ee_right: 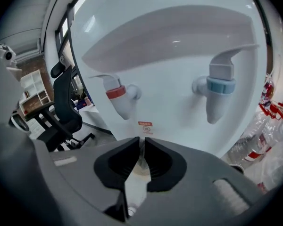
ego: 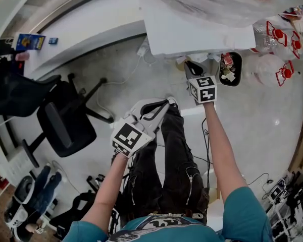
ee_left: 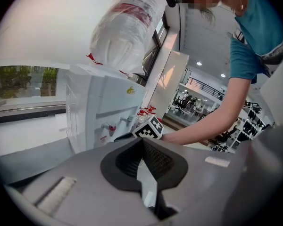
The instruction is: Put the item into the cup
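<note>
Arms reached toward the water dispenser [ego: 192, 32]: right claw [ee_right: 141, 147], straight-armed below its taps [ee_right: 121, 97], pinched a pale cup [ee_right: 137, 169]; left claw [ee_left: 141, 144], elbow bent, farther back, closed empty.

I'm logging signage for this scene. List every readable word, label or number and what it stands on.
No text is legible.
On the water dispenser, the red-topped sticker below its red tap: too small to read.
On the water bottle, the red label: blurred.
On the desk, the blue box: too small to read.
</note>
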Demonstrator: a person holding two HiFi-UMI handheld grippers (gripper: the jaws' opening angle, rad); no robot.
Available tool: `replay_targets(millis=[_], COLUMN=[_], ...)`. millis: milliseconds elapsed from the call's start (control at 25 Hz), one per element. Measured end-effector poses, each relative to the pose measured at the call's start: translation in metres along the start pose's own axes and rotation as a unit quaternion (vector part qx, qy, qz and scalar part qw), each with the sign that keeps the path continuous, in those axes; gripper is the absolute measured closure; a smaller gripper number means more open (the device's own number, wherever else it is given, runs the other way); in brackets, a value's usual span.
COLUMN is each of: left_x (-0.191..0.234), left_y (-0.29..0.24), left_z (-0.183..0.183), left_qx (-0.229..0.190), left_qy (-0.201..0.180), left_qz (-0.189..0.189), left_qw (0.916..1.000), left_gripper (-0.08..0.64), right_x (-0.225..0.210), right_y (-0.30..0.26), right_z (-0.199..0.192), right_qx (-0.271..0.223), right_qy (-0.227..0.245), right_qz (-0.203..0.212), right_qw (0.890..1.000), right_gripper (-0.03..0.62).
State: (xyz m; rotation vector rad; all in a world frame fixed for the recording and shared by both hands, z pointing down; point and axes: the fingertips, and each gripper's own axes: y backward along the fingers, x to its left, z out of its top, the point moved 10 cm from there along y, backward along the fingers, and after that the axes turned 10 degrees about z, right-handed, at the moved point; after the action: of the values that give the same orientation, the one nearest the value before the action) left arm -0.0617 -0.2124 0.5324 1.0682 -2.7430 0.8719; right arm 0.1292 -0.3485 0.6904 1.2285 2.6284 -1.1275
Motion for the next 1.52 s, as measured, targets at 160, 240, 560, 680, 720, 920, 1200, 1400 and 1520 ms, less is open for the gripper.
replay_targets(millis=[160,240,560,680,720,920,1200,1400,1520], left_x=[-0.001,0.0,-0.001,-0.003,-0.003,-0.006,-0.01,-0.017,-0.021], left_y=[-0.002,-0.003,0.0,0.0,0.001,0.004,0.013,0.021,0.025], left_z=[-0.005,-0.007,-0.011,-0.011,-0.011,-0.01,-0.005,0.001,0.002], left_qx=[-0.001,-0.001,0.004,0.003,0.003,0.003,-0.002,-0.005,-0.006], left_qy=[0.001,0.003,0.008,0.008,0.008,0.005,-0.004,-0.012,-0.018], left_qz=[0.001,0.002,0.006,0.005,0.004,0.002,0.003,-0.003,-0.004], left_qw=[1.0,1.0,0.9999,0.9999,1.0,1.0,1.0,0.9999,0.9998], left_gripper=[0.561,0.561,0.561,0.561,0.561,0.561,0.561,0.561,0.561], right_x=[0.0,0.001,0.002,0.001,0.001,0.003,0.01,0.024,0.034], right_y=[-0.011,-0.016,-0.022,-0.021,-0.021,-0.015,0.003,0.026,0.04], right_z=[0.003,0.003,-0.001,-0.002,-0.002,-0.001,0.002,0.008,0.012], right_qx=[0.027,0.039,0.064,0.064,0.063,0.059,0.031,-0.001,-0.024], right_qy=[0.054,0.078,0.105,0.098,0.096,0.09,0.067,0.043,0.035], right_qz=[0.0,0.002,-0.001,-0.001,-0.002,-0.003,-0.014,-0.016,-0.016], right_qw=[0.998,0.996,0.992,0.993,0.993,0.994,0.997,0.999,0.999], right_gripper=[0.561,0.561,0.52,0.514,0.512,0.505,0.505,0.505,0.505])
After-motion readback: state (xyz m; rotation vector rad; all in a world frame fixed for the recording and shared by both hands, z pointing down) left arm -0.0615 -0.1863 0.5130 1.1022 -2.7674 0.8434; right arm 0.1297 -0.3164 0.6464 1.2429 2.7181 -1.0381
